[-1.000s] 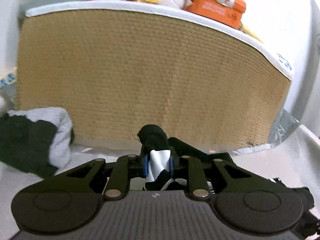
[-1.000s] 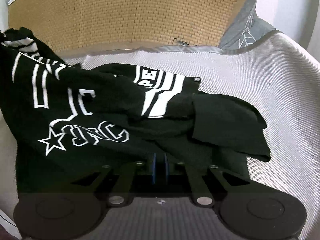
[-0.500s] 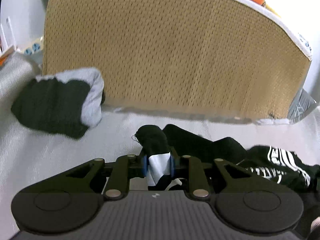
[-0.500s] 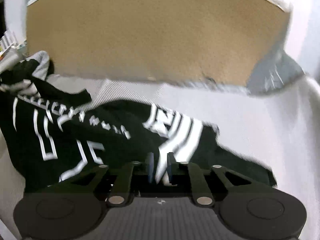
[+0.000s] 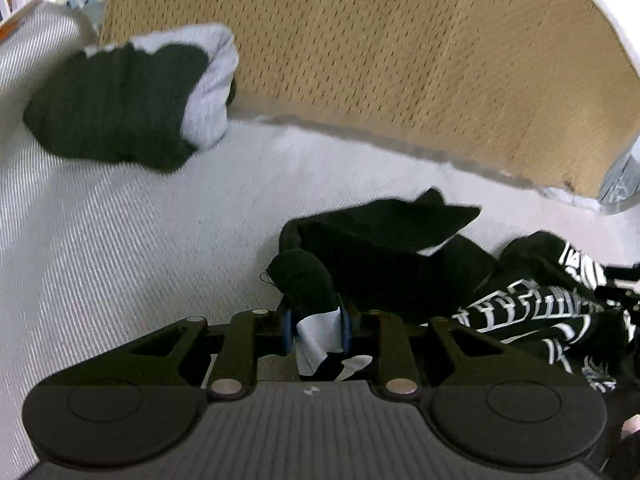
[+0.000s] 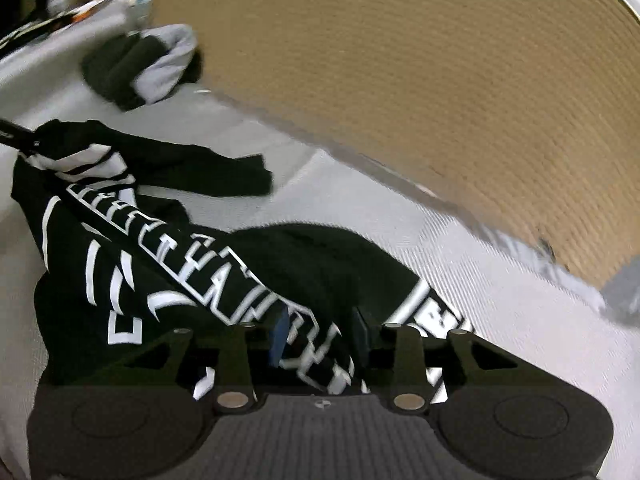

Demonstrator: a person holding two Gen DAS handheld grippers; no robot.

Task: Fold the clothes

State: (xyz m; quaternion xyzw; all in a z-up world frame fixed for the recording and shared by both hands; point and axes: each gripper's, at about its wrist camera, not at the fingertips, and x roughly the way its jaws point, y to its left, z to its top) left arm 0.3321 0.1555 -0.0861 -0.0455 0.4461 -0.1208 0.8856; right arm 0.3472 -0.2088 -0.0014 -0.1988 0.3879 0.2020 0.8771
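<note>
A black garment with white lettering lies crumpled on the white woven surface. My left gripper is shut on a bunched black and white end of it, and a dark knob of cloth sticks out past the pads. In the right wrist view the same garment runs in a taut ridge from the upper left down into my right gripper. Its jaws are opening, with the lettered cloth lying loose between the pads.
A folded black and grey garment rests against the tan mesh side of a mattress, which walls off the far side. The folded piece and the tan wall also show in the right wrist view. Bare white surface lies to the right.
The left gripper has sunk and tilted down, still gripping the cloth. The right gripper has swung sideways and rolled, and its jaws have gone from shut on the garment to apart.
</note>
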